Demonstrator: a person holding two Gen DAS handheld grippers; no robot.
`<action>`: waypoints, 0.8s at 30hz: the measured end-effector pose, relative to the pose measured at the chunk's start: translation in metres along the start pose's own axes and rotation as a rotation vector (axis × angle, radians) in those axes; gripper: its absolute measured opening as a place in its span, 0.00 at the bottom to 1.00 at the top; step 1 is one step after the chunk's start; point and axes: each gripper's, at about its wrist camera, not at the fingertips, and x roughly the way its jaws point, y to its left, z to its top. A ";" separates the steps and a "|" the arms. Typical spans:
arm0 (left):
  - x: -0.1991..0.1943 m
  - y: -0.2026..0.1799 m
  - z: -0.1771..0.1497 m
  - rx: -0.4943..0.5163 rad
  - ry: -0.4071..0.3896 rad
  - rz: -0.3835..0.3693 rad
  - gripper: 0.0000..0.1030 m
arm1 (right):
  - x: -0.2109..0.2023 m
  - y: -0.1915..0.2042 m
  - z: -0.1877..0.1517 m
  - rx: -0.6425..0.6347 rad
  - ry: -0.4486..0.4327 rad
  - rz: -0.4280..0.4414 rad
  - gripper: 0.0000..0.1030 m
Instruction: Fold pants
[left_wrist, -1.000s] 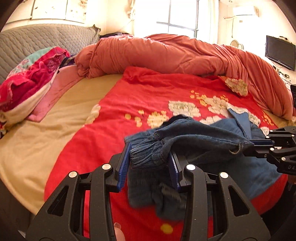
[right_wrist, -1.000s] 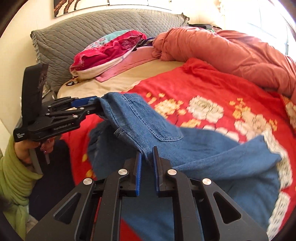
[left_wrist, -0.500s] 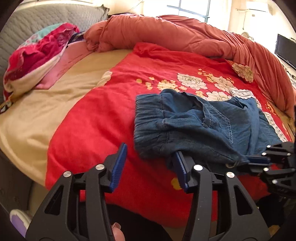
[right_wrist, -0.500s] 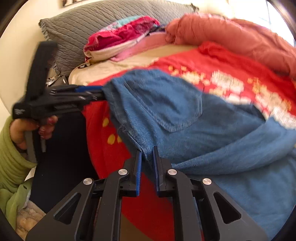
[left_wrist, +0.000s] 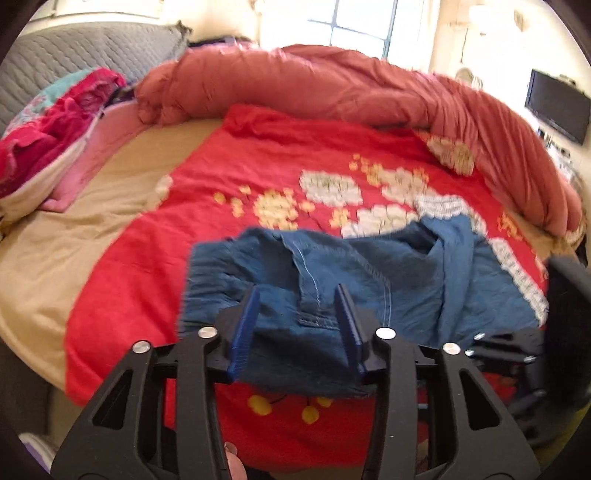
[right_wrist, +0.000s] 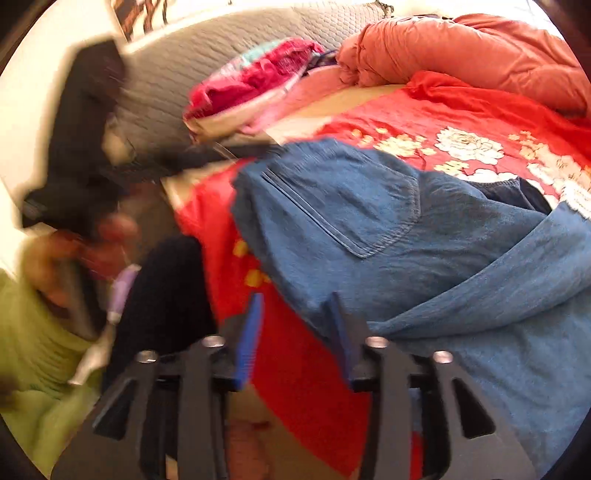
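Observation:
Blue denim pants (left_wrist: 369, 266) lie bunched on the red floral blanket (left_wrist: 258, 166), at the near edge of the bed. My left gripper (left_wrist: 295, 325) is closing on the near waistband edge, and denim fills the gap between its blue pads. In the right wrist view the pants (right_wrist: 369, 221) show a back pocket facing up. My right gripper (right_wrist: 295, 332) is opening; only red blanket shows between its pads, and the denim edge rests against its right finger (right_wrist: 341, 332). The left gripper's black body (right_wrist: 81, 129) is a blur at the left.
A rolled orange-pink duvet (left_wrist: 332, 85) runs along the far side of the bed. A heap of pink and red clothes (left_wrist: 55, 140) lies by the grey quilted headboard (left_wrist: 74, 55). A TV (left_wrist: 557, 107) hangs at the right. A green sleeve (right_wrist: 29, 350) is at lower left.
The pants went from hanging between both grippers to lying on the blanket. The left gripper let go, opened wide, then narrowed around the near edge. The right gripper's jaws parted off the denim.

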 end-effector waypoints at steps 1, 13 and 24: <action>0.007 -0.002 -0.004 0.013 0.022 0.017 0.29 | -0.007 0.000 0.003 -0.002 -0.018 -0.009 0.39; 0.035 0.008 -0.037 0.041 0.096 0.059 0.29 | 0.010 -0.034 -0.001 0.062 0.046 -0.293 0.46; -0.024 -0.011 -0.010 -0.008 -0.051 -0.048 0.45 | -0.063 -0.056 0.012 0.174 -0.148 -0.287 0.69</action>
